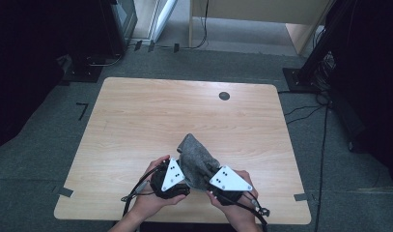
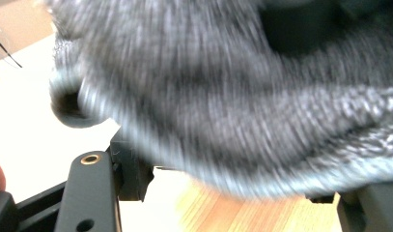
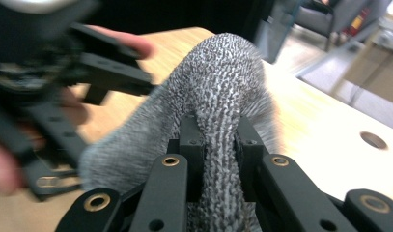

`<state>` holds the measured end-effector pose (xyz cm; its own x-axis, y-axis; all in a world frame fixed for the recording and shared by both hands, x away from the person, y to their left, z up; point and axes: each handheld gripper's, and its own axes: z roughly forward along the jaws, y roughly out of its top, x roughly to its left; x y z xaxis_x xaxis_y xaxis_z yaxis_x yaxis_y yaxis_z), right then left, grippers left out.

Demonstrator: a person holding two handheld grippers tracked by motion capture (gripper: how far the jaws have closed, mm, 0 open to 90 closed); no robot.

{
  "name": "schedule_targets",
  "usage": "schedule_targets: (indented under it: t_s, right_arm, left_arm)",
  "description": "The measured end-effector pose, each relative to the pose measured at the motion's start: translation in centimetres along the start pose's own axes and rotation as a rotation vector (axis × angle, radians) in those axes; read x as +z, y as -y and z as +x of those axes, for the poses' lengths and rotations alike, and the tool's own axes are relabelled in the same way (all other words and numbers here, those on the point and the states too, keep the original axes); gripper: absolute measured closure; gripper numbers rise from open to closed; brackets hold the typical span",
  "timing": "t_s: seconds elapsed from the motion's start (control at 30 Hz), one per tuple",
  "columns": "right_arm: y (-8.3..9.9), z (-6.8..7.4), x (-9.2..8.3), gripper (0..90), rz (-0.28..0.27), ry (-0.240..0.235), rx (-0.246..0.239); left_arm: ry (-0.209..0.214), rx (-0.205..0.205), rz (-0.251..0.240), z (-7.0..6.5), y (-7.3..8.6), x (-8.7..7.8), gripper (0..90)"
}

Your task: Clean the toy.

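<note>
Item: grey knitted cloth (image 1: 196, 162), bunched and raised off the surface (image 1: 136, 121), near its front edge, between the two hand-held grippers.

Left hand-held gripper (image 1: 177, 181): clenched on the cloth's left side. In the left gripper view the knit (image 2: 232, 96) is blurred and lies across the jaws; a rolled hem (image 2: 68, 104) hangs at its left edge.

Right hand-held gripper (image 1: 211, 181): grasping the cloth. In the right gripper view a fold of the knit (image 3: 218, 125) is pinched upright between the two black jaws, which press on it from both sides; the rest of the cloth spreads left toward the other gripper (image 3: 54, 82).

Surface: pale wood, with a small dark round hole (image 1: 224, 95) near its far edge, well apart from the cloth.
</note>
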<state>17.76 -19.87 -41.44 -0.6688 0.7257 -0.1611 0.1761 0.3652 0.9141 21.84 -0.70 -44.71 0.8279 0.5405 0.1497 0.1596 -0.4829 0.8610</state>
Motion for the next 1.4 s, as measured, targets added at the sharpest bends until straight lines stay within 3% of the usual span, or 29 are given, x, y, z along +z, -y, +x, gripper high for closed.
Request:
schedule_targets:
  t_s: [0.07, 0.17, 0.27, 0.4, 0.5, 0.57, 0.7, 0.8, 0.87, 0.93, 1.03, 1.1, 1.23, 1.3, 1.4]
  right_arm:
    - [-0.2, 0.8, 0.2, 79.5, -0.001, -0.073, -0.024]
    - [-0.2, 0.5, 0.2, 79.9, -0.011, -0.060, -0.020]
    - [0.0, -1.4, -0.4, 80.1, -0.024, -0.005, 0.060]
    - [0.1, -3.0, -1.2, 79.8, -0.071, -0.039, 0.202]
    - [0.0, -3.2, -1.5, 79.9, -0.086, -0.032, 0.223]
    - [0.4, -3.7, -1.3, 80.0, -0.079, -0.031, 0.252]
    - [1.1, -4.7, -1.3, 80.0, -0.080, -0.080, 0.372]
    - [0.3, -4.0, -1.9, 80.0, -0.141, -0.142, 0.365]
    - [-0.3, -3.5, -2.1, 80.0, -0.147, -0.138, 0.335]
    - [-0.1, -3.6, -2.0, 80.0, -0.142, -0.125, 0.346]
    - [1.3, -4.5, -1.2, 80.1, -0.082, -0.062, 0.377]
    - [1.4, -4.7, -1.3, 80.1, -0.091, -0.083, 0.411]
    - [-0.4, -3.5, -2.2, 80.0, -0.178, -0.164, 0.337]
    - [-0.5, -3.2, -2.2, 79.9, -0.179, -0.161, 0.318]
    - [0.6, -4.1, -1.6, 79.9, -0.140, -0.133, 0.363]
  left_arm:
    - [0.001, -0.008, -0.012, 0.1, 0.0, -0.2, 34.8]
    - [-0.002, -0.012, -0.016, 0.4, 0.1, -0.4, 34.8]
    - [0.022, -0.037, -0.042, 0.8, 0.2, -0.6, 34.9]
    - [0.080, -0.048, -0.140, 1.1, 0.5, -1.1, 34.8]
    - [0.114, -0.042, -0.224, 1.3, 0.6, -1.9, 34.8]
    - [0.112, -0.030, -0.264, 1.3, 0.5, -2.5, 34.8]
    - [0.118, -0.033, -0.258, 1.5, 0.6, -2.3, 34.8]
    - [0.121, -0.022, -0.247, 1.2, 0.7, -2.1, 34.8]
    - [0.128, -0.018, -0.261, 1.1, 0.5, -2.3, 34.8]
    - [0.128, -0.018, -0.274, 1.1, 0.4, -2.6, 34.9]
    - [0.134, -0.030, -0.287, 1.3, 0.3, -2.9, 34.8]
    - [0.134, -0.034, -0.284, 1.4, 0.4, -2.8, 34.8]
    - [0.131, -0.034, -0.269, 1.3, 0.5, -2.4, 34.8]
    - [0.135, -0.040, -0.272, 1.3, 0.4, -2.6, 34.9]
    - [0.136, -0.052, -0.274, 1.4, 0.4, -2.7, 34.8]
